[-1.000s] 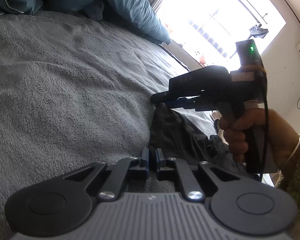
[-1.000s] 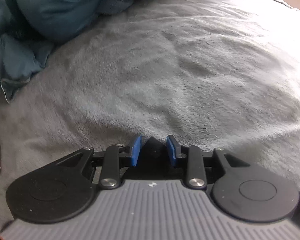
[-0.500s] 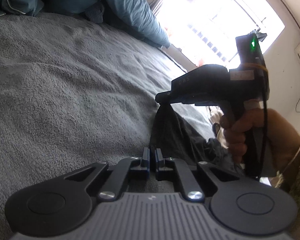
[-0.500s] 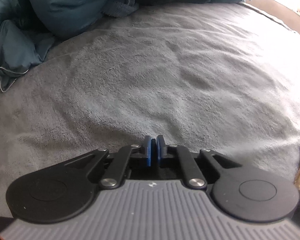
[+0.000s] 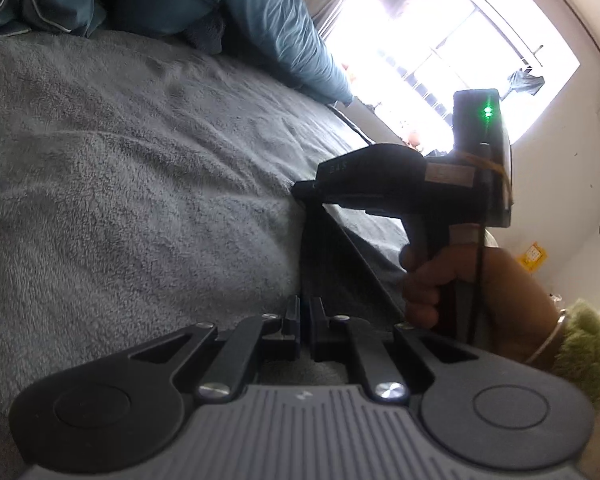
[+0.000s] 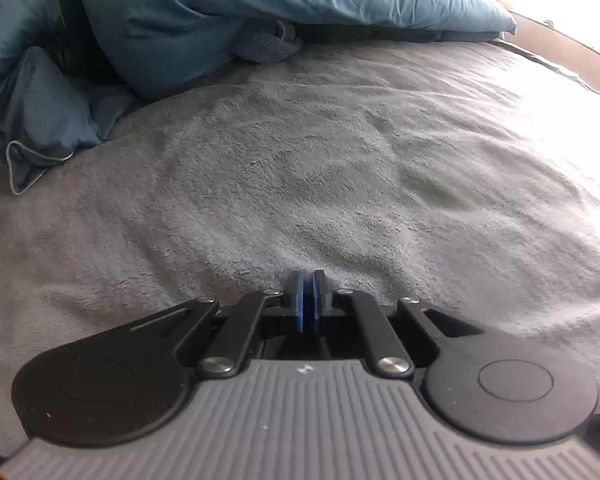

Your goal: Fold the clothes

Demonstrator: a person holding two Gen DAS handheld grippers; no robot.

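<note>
1. Left gripper (image 5: 305, 312): jaws nearly together, pinching the near edge of the dark grey fabric garment (image 5: 328, 256).
2. Right gripper (image 5: 300, 191), held in a hand (image 5: 440, 280) with a green fuzzy sleeve (image 5: 584, 352): jaws closed on the far end of the same garment; its own camera shows blue pads (image 6: 299, 300) pressed together.
3. Garment hangs stretched taut between both grippers, just above the grey plush blanket (image 5: 120, 200).
4. Teal pillows (image 6: 220, 12) lie at the blanket's far end.
</note>
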